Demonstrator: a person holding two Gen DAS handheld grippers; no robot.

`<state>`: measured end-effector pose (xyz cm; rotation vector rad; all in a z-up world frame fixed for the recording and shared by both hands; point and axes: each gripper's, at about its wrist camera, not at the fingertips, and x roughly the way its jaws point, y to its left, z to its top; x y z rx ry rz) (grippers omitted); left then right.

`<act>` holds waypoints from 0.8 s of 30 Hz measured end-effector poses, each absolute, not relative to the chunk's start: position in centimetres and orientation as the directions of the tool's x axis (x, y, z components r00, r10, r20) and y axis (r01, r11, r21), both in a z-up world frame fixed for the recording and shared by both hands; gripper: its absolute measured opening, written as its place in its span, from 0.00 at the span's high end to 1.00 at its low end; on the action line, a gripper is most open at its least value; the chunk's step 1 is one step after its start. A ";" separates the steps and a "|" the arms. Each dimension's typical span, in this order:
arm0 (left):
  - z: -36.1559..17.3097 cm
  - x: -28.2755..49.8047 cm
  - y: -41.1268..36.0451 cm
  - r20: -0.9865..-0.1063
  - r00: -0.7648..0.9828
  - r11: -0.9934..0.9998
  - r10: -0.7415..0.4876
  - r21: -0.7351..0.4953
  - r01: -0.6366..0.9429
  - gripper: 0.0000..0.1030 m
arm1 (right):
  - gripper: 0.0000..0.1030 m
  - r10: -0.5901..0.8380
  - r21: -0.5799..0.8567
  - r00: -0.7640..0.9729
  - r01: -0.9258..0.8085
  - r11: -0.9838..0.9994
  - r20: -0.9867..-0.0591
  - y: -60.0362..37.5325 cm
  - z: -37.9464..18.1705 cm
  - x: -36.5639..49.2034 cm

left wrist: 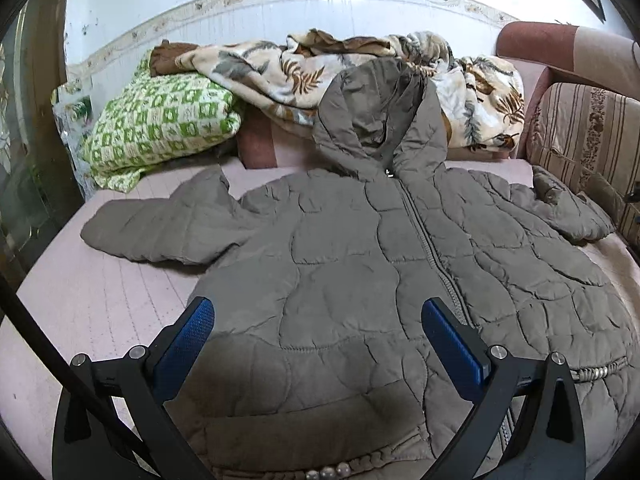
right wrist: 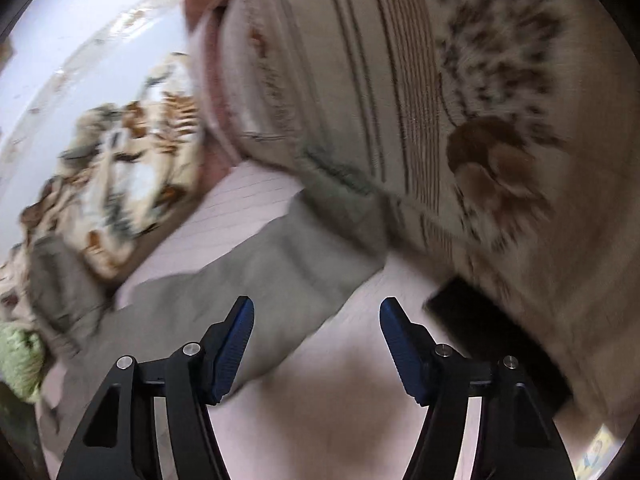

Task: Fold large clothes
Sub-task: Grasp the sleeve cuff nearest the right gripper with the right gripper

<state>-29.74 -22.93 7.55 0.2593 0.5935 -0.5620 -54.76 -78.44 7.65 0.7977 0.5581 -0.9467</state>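
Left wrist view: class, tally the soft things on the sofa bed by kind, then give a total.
Jacket: 1
Blankets: 2, leaf-print blanket and green checked blanket
Striped cushion: 1
Total: 4

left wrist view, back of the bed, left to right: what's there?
Green checked quilt → leaf-print blanket → jacket hood → striped cushion.

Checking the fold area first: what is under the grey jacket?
The grey jacket lies spread flat, front up, on the pink sheet, which shows all around it. Its hood rests against the leaf-print blanket. Anything beneath its body is covered.
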 end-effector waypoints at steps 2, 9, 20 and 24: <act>7.3 -29.6 -23.1 -0.597 0.686 0.821 -0.416 0.078 0.566 0.00 | 0.32 -0.500 0.321 0.448 0.891 0.322 -0.742 -80.7 6.5 -54.1; 6.6 -29.3 -23.5 -0.607 0.680 0.817 -0.411 0.087 0.571 0.00 | 0.41 -0.500 0.258 0.381 0.919 0.298 -0.778 -85.2 3.5 -52.0; 6.6 -29.4 -23.2 -0.599 0.687 0.819 -0.412 0.087 0.567 0.00 | 0.91 -0.610 0.171 0.346 0.929 0.328 -0.713 -83.2 7.2 -52.3; 7.2 -29.9 -22.7 -0.578 0.700 0.822 -0.419 0.087 0.563 0.00 | 0.91 -0.635 0.200 0.391 0.914 0.354 -0.666 -81.1 11.9 -53.5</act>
